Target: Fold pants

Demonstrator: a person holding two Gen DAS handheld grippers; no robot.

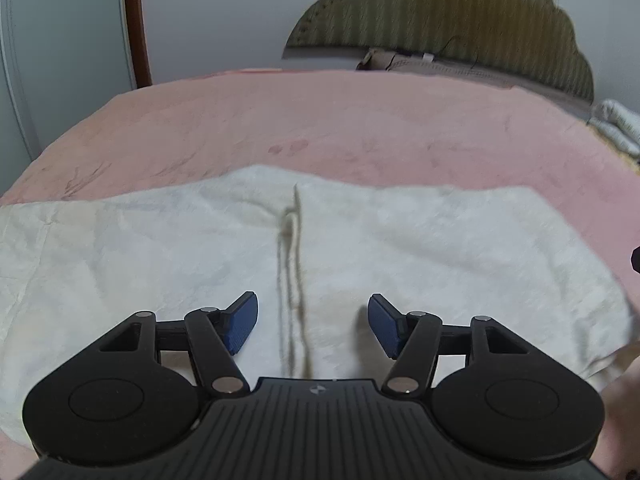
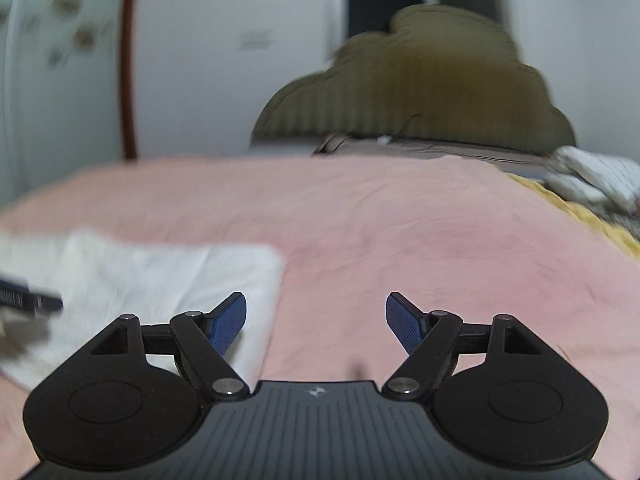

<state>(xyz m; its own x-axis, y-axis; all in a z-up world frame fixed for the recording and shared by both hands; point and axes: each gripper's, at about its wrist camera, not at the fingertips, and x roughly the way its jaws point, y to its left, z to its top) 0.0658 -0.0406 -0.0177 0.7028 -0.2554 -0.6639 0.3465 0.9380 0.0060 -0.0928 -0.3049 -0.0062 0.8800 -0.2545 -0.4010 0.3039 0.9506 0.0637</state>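
We can read no words or numbers here. Each hand-held gripper carries only a small pale emblem on its ribbed black body, the left hand-held gripper (image 1: 312,322) and the right hand-held gripper (image 2: 316,322) alike.

Pink bedspread (image 1: 320,120) covers the bed; olive scalloped headboard (image 1: 460,20) at 12 to 1 o'clock; white folded bedding (image 2: 600,176) at 3 o'clock; brown wooden post (image 1: 136,20) at 11 o'clock; flower-printed white panel (image 1: 60,20) at 10 o'clock.
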